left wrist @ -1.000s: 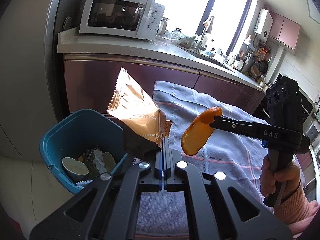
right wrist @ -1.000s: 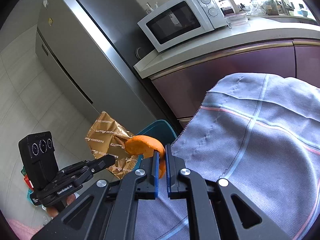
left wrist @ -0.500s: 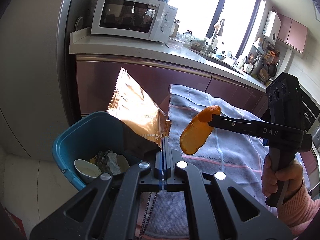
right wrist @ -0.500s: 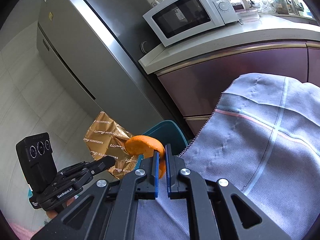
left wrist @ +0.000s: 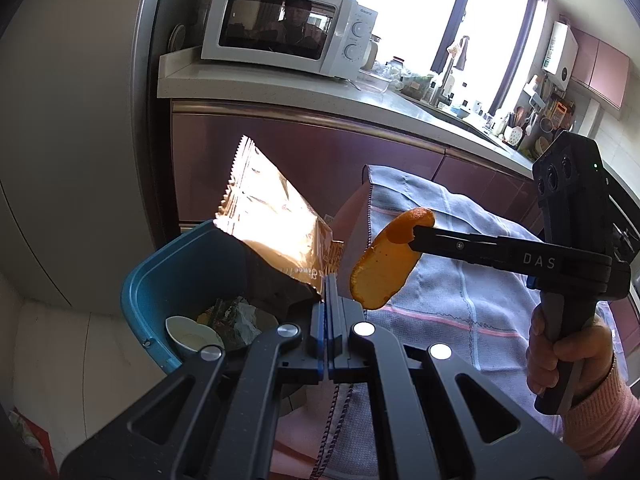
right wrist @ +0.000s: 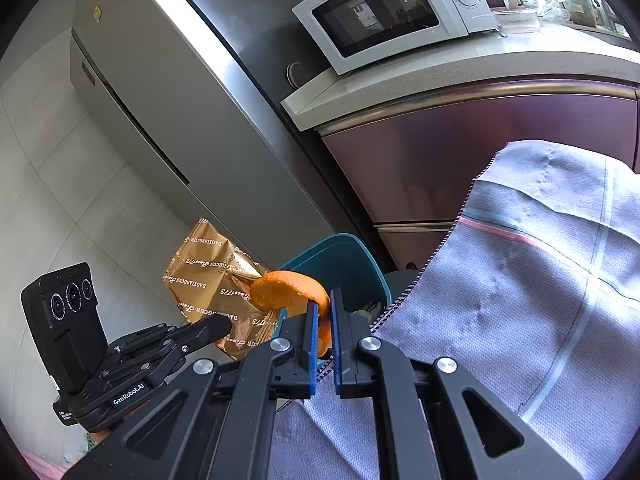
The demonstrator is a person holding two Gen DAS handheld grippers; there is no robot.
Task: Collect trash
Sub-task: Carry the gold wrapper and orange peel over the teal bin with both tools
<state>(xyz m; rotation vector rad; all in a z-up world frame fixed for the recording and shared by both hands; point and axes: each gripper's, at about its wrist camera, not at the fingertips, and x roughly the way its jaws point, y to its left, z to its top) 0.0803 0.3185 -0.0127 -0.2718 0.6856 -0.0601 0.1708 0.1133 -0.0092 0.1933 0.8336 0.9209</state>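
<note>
Left gripper (left wrist: 327,280), jaws clamped on a gold wrapper (left wrist: 272,236), hangs nearer the blue bin (left wrist: 160,280) than the right gripper (right wrist: 323,312), jaws pinching orange peel (right wrist: 288,290).

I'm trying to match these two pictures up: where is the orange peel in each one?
Left wrist view: the orange peel hangs right of centre, pinched by the right hand-held gripper reaching in from the right.
Right wrist view: it sits low at centre, clamped between that camera's own fingers.
Shared landmark: the blue bin beside it.
</note>
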